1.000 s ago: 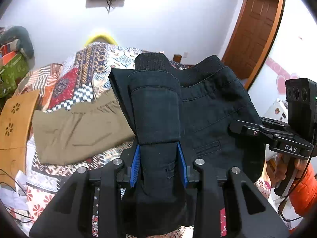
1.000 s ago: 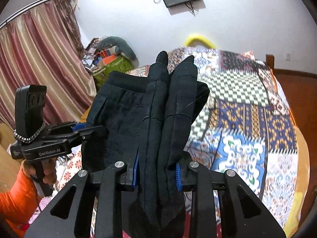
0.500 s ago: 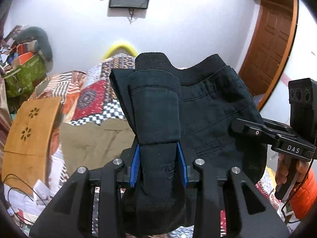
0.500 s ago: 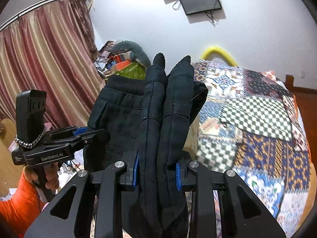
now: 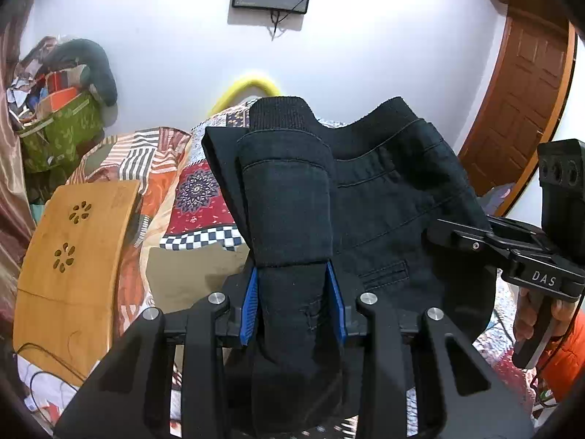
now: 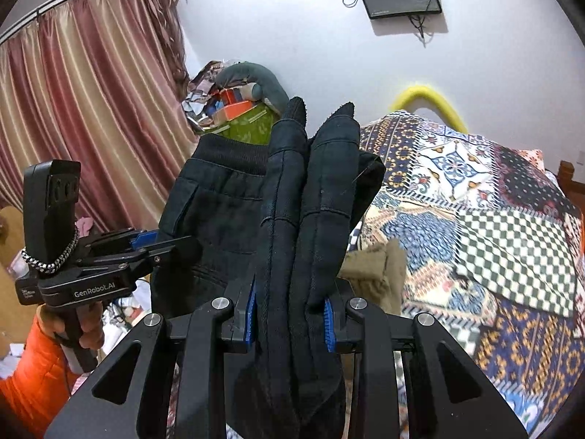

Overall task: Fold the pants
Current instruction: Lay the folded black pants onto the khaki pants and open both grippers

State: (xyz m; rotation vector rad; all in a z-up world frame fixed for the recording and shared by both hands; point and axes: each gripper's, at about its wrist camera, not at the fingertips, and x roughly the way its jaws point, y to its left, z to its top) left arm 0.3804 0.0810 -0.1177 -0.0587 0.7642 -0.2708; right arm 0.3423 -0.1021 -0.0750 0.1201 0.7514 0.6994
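Black pants (image 5: 395,212) hang in the air between both grippers, held at the waistband. My left gripper (image 5: 292,300) is shut on a bunched fold of the black pants. My right gripper (image 6: 290,307) is shut on the other bunched side of the same pants (image 6: 219,219). The right gripper shows in the left wrist view (image 5: 460,236), and the left gripper shows in the right wrist view (image 6: 146,241). The pants' legs hang below, out of view.
A patchwork bedspread (image 6: 475,197) covers the bed below. Folded olive-brown pants (image 5: 190,274) lie on it, also in the right wrist view (image 6: 373,274). A wooden lap table (image 5: 73,256) stands at the left. A cluttered green bag (image 5: 58,135), striped curtains (image 6: 80,109) and a wooden door (image 5: 519,109) surround.
Both grippers have lifted and tilted upward with the black pants; the bed sits lower in view and more wall and screen show. The grips are unchanged.
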